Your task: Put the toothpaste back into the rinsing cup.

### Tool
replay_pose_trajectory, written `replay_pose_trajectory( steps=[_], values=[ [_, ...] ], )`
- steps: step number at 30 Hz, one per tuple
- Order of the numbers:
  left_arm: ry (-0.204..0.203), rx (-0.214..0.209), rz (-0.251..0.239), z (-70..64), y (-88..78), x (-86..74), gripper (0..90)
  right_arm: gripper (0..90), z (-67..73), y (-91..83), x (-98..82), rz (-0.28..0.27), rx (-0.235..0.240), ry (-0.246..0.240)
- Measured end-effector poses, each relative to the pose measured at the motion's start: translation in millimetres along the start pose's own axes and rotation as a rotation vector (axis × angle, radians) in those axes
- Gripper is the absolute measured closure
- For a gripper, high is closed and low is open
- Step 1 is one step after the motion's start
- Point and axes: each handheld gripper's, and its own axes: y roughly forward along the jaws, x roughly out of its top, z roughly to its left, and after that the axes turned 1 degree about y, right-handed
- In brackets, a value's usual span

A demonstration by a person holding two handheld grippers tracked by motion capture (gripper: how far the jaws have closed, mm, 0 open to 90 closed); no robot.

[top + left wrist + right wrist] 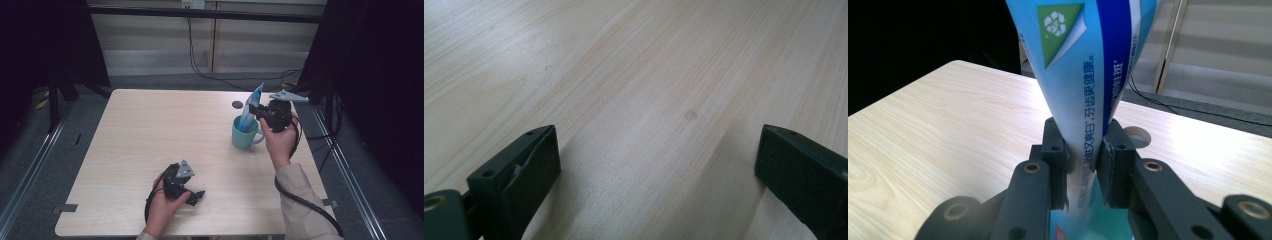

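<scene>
A teal mug [244,134] stands on the right half of the light wooden table [150,130]. A white and blue toothpaste tube [251,110] stands slanted in it, its lower end inside the mug. My right gripper [255,111] is shut on the tube just above the rim. In the right gripper view both black pads press the tube [1083,90] from either side, with my right gripper [1083,160] below the green triangle and Chinese print. My left gripper [197,196] rests low near the front edge, open; in its own view my left gripper [656,165] has bare wood between the jaws.
A round dark hole [237,105] sits in the tabletop just behind the mug. Black cables [210,75] trail over the floor beyond the far edge. Dark curtains and metal rails [30,165] flank the table on both sides.
</scene>
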Motion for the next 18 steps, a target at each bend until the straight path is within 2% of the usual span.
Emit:
replay_pose_trajectory(
  steps=[10, 18],
  values=[
    [-0.002, 0.000, 0.001, -0.1, -0.1, 0.0, 4.0, 76.1, 3.2, 8.9, -12.1, 0.018, -0.001, -0.004],
    [-0.002, 0.000, 0.001, -0.1, 0.0, 0.0, 4.0, 76.0, -1.7, 11.4, -19.3, 0.022, 0.003, 0.033]
  ],
)
